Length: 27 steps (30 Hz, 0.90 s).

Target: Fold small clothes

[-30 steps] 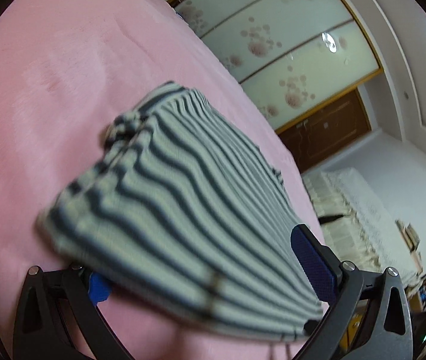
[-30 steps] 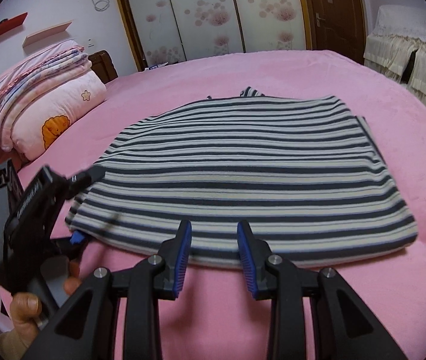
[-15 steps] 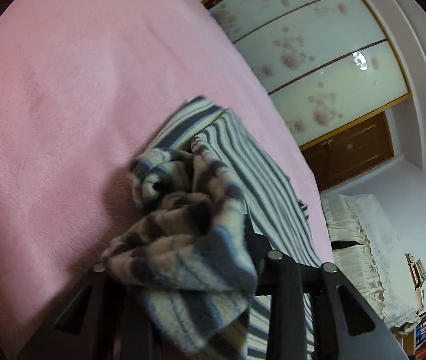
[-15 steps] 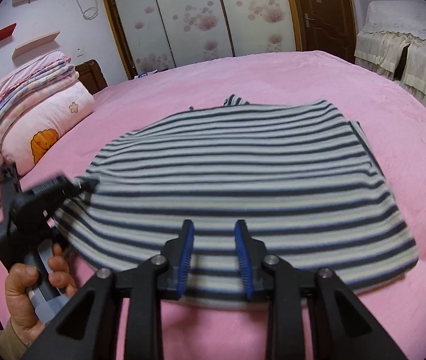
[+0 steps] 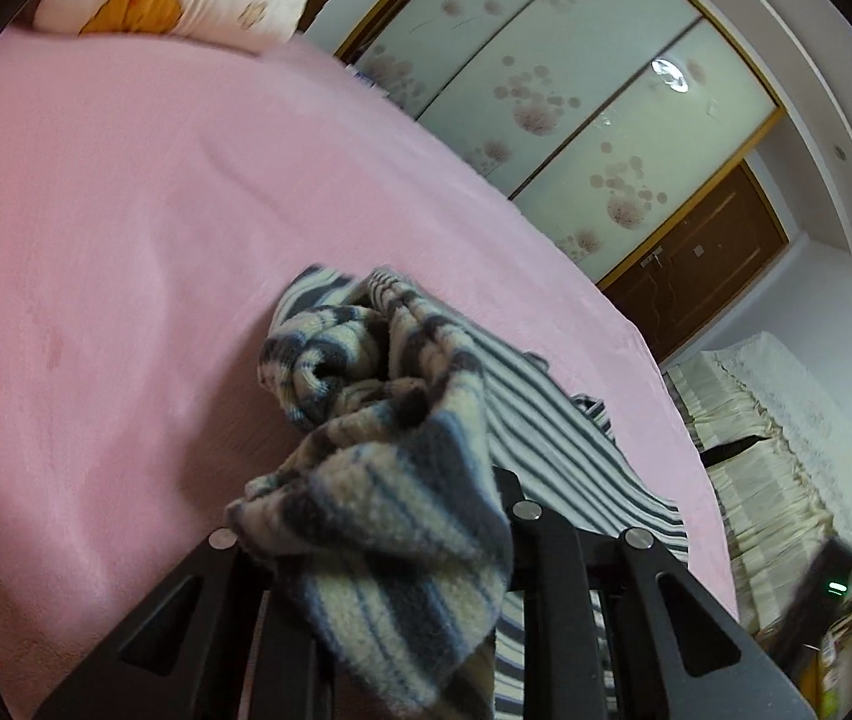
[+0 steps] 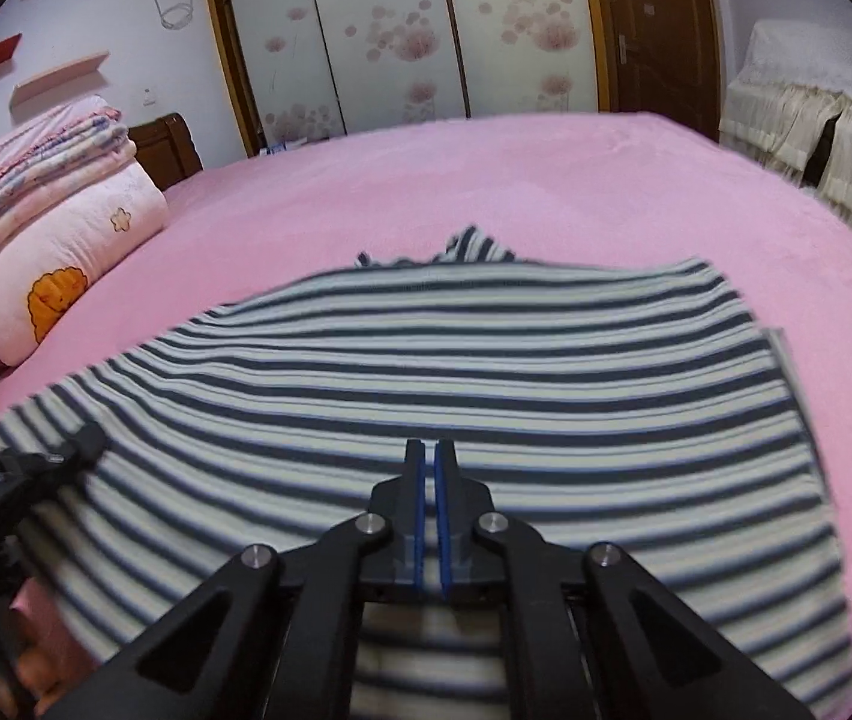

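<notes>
**Operator:** Where do I stand with the fold?

**Spotter:** You're at the start. The striped garment [image 6: 486,372] lies spread over the middle of the pink bed [image 6: 546,180], mostly flat in a single layer, and no fold has been laid down yet. In your right wrist view a small flap pokes out from its far edge at 12 o'clock. The near hem runs under your right gripper [image 6: 429,468] at 6 o'clock.

**Operator:** And the tools?

**Spotter:** The jaws of your left gripper [image 5: 378,504] have just been closing, and cloth is between them. A bunched corner of the garment is heaped over the fingers and raised off the bed. From your right-hand camera, that corner sits at 8 o'clock. Your right gripper is closed, with only a sliver between its blue pads [image 6: 420,516]. It sits over the near hem, but I can't tell whether any cloth is pinched in it.

**Operator:** What's left?

**Spotter:** As I read it, nearly everything. You have to carry the lifted edge across toward 12 or 2 o'clock, lay it down, square it off, then fold again. Check your right-hand grip first.

**Operator:** Is there anywhere to put it afterwards?

**Spotter:** I can't see a basket, box or drawer. The only other thing on the bed is the stack of folded quilts [image 6: 66,252] at 10 o'clock, well apart from the garment.
</notes>
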Available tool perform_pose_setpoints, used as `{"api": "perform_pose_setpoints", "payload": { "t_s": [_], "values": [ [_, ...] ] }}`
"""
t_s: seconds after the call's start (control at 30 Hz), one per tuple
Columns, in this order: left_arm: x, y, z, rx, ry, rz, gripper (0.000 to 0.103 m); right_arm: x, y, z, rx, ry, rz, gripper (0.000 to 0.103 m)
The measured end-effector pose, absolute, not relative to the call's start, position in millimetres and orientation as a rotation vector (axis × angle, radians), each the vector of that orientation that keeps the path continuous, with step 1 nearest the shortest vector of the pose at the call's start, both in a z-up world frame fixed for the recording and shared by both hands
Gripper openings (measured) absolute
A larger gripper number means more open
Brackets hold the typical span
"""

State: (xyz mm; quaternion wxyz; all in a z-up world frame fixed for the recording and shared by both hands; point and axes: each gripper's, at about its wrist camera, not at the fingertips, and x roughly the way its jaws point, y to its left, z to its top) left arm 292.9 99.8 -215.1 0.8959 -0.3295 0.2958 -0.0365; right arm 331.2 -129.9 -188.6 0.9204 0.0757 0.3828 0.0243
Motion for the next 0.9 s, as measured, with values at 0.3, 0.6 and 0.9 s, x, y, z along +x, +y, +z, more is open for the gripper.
{"api": "perform_pose_setpoints", "payload": {
  "t_s": [0.3, 0.6, 0.9],
  "values": [
    [291, 60, -157, -0.512, 0.525, -0.128, 0.016, 351, -133, -226, 0.181, 0.913, 0.093, 0.001],
    [310, -58, -104, -0.285, 0.524, -0.295, 0.016, 322, -193, -206, 0.457, 0.878, 0.153, 0.001],
    [289, -183, -145, -0.064, 0.688, -0.531, 0.017, 216, -319, -201, 0.562, 0.841, -0.104, 0.001]
  ]
}}
